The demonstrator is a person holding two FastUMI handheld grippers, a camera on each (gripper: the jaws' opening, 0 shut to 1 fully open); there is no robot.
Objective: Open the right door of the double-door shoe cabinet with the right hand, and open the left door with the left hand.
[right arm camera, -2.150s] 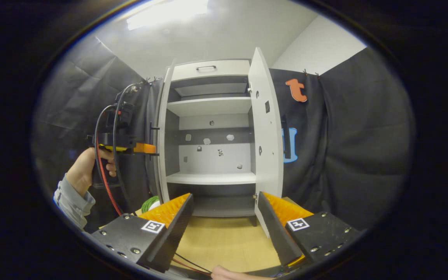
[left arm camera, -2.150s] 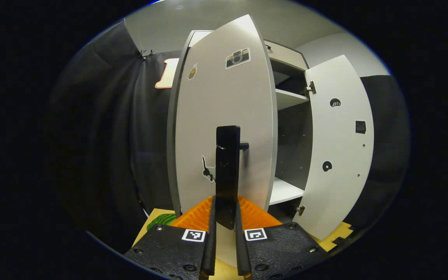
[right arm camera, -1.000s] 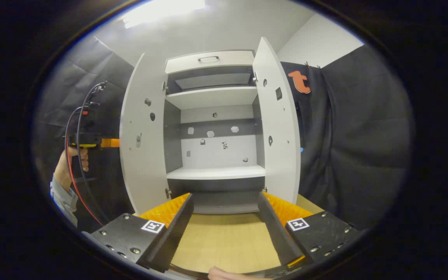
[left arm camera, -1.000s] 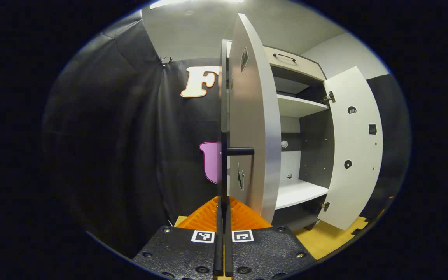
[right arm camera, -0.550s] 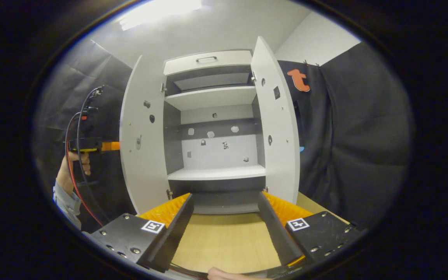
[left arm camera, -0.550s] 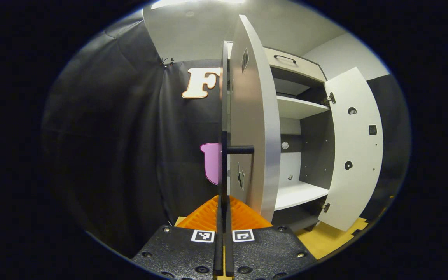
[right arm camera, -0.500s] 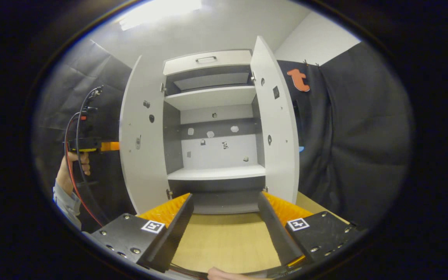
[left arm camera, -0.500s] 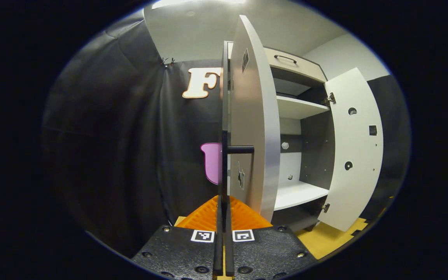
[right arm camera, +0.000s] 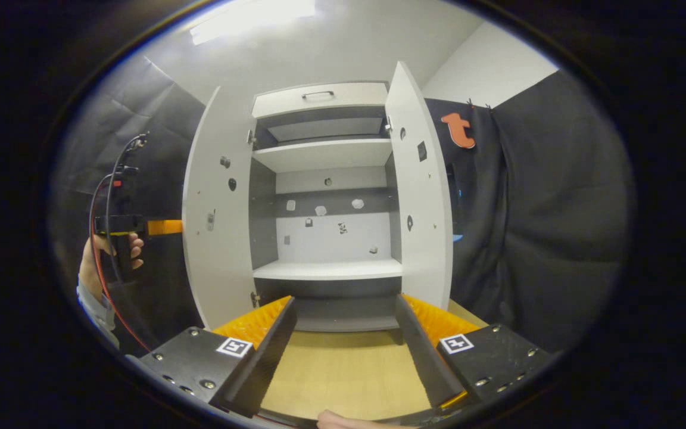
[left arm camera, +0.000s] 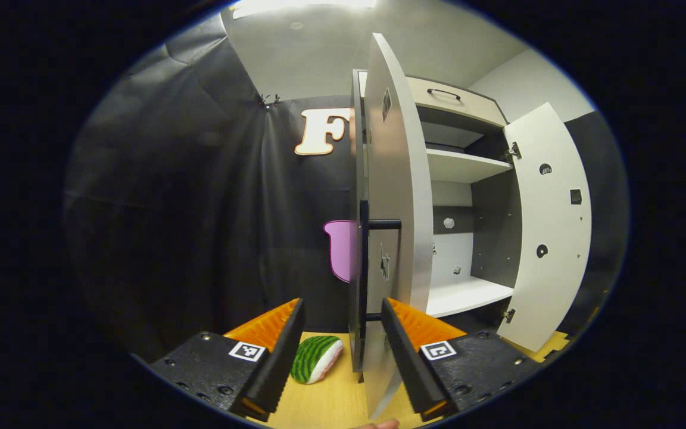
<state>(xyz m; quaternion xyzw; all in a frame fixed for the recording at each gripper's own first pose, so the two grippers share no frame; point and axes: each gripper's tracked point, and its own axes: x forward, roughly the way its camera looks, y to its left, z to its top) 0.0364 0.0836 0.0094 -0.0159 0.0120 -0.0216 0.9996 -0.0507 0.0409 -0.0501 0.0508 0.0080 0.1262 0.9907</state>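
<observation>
The left gripper (left arm camera: pixel 341 351) has just let go: half a second ago its fingers were pressed together on the dark handle (left arm camera: pixel 364 262) of the left door (left arm camera: pixel 392 196), and now they stand well spread at the bottom of the left gripper view, with the handle's lower end and the door's edge between them but touched by neither. The camera has also drawn back a little, so a green, melon-striped toy (left arm camera: pixel 317 366) on the wooden floor (left arm camera: pixel 331 405) now shows at lower centre.

The left door is seen nearly edge-on at centre frame, swung wide from the shoe cabinet (right arm camera: pixel 325 202). In the right gripper view it stands open at centre left, about as it stood a moment ago, with the left gripper and the hand (right arm camera: pixel 90 262) holding it at the left edge behind it. The right door (right arm camera: pixel 420 190) stands open at centre right, unchanged.

The right gripper (right arm camera: pixel 346 351) remains spread wide at the bottom of its own view, holding nothing.

With both doors open and both grippers free, the task looks complete; only pulling the hands away seems left.
</observation>
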